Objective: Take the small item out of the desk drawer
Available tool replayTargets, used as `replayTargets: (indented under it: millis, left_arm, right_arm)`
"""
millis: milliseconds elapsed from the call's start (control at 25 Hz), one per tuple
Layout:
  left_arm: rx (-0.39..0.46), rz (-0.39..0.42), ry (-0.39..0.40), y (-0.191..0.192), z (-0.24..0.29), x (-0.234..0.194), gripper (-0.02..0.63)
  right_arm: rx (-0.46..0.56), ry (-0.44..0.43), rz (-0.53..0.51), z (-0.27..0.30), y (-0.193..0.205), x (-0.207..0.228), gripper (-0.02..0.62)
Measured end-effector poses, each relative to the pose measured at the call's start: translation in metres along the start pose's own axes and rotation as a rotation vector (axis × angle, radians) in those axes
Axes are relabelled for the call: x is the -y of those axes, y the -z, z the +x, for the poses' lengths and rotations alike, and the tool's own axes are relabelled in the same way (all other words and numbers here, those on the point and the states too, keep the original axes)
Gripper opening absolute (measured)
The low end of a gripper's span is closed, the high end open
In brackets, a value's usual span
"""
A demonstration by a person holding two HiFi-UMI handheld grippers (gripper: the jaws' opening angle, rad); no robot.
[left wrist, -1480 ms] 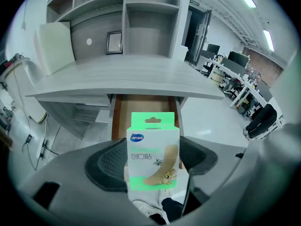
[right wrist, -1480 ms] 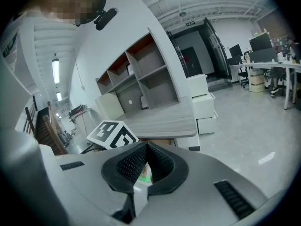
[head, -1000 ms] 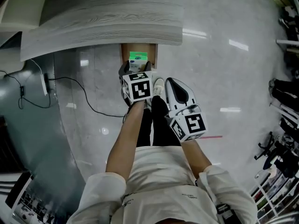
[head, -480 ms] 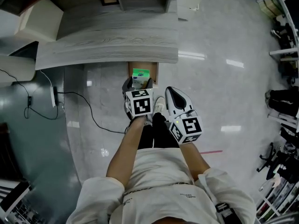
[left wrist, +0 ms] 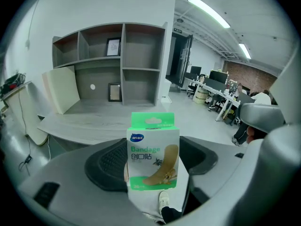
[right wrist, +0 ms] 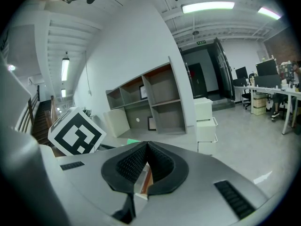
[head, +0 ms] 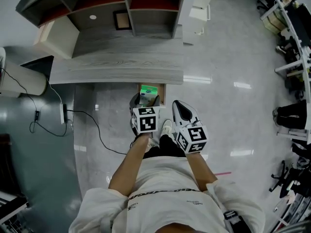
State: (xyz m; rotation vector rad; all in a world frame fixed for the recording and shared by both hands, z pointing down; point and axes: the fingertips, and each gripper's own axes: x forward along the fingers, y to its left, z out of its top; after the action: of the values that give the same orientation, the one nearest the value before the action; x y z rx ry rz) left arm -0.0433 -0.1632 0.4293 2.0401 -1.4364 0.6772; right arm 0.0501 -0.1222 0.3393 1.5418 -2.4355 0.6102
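The left gripper (left wrist: 153, 160) was clamped on the bandage box (left wrist: 153, 147), its ribbed black pads wide apart and pressing on the box's two narrow sides. The box stood upright between them, printed face toward the camera. In the left gripper view the desk (left wrist: 89, 121) top and the shelf unit (left wrist: 123, 62) showed behind the box, so I judged it already clear of the drawer. From the head view the box (head: 148, 90) sat in line with the open drawer (head: 162, 94) under the desk edge. The right gripper (right wrist: 146, 147) carried nothing, its jaws closed together at the tips, and it hung just beside the left one.

What remained, as I read it, was carrying the box away and setting it down. A light cardboard box caves in easily (the grip was already on the thin sides), so steady pressure, no tighter, would serve best. It should be kept upright and brought over a bare part of the desk before the jaws let go.

The front read "Bandage" in green, with "创口贴" beneath it and a drawn plaster strip. A small blue oval logo above was too small to read.
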Motion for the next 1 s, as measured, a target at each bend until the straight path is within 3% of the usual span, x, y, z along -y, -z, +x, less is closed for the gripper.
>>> replayTargets:
  millis: [320, 1000]
  left_arm:
    - [0.111, -0.002, -0.007, -0.050, -0.052, -0.002, 0.354]
    - [0.326, 0.060, -0.005, -0.122, -0.114, 0.000, 0.354]
  right_arm:
    - [0.009, -0.009, -0.015, -0.010, -0.031, -0.014, 0.031]
    - [0.111, -0.030, -0.095, -0.011, -0.109, -0.032, 0.031]
